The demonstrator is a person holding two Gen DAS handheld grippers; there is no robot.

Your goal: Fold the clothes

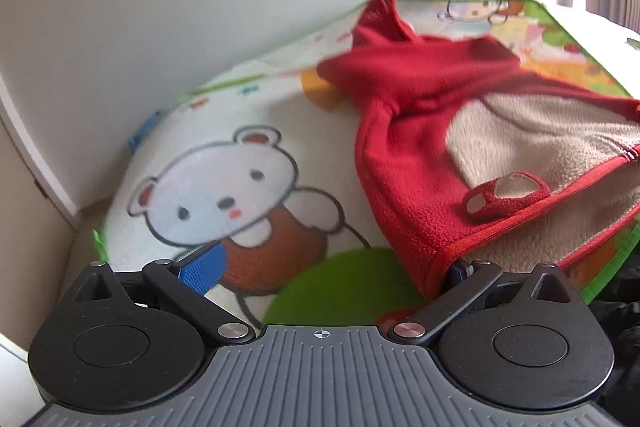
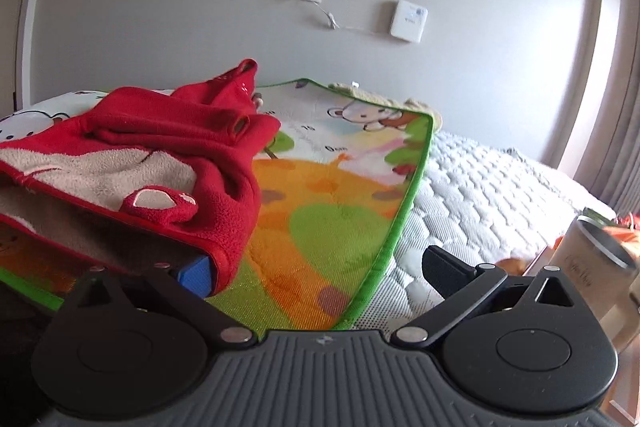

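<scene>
We have a red fleece (image 1: 404,131) lying rumpled on the play mat (image 1: 224,131) that covers the bed (image 2: 480,187). It looks soft, light and floppy, so it should sag from any grip; the bound hem seems the firmest hold. Both tongs, left (image 1: 328,269) and right (image 2: 320,267), gape wide, each with one finger at that hem, clasping nothing. A jar (image 2: 592,259) stands beside the bed; we cannot see what it holds.

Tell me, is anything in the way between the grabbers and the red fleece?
Nothing visible is. The red fleece lies on the cartoon mat, its hem already at one finger of the left gripper and one finger of the right gripper. Both are open.
</scene>
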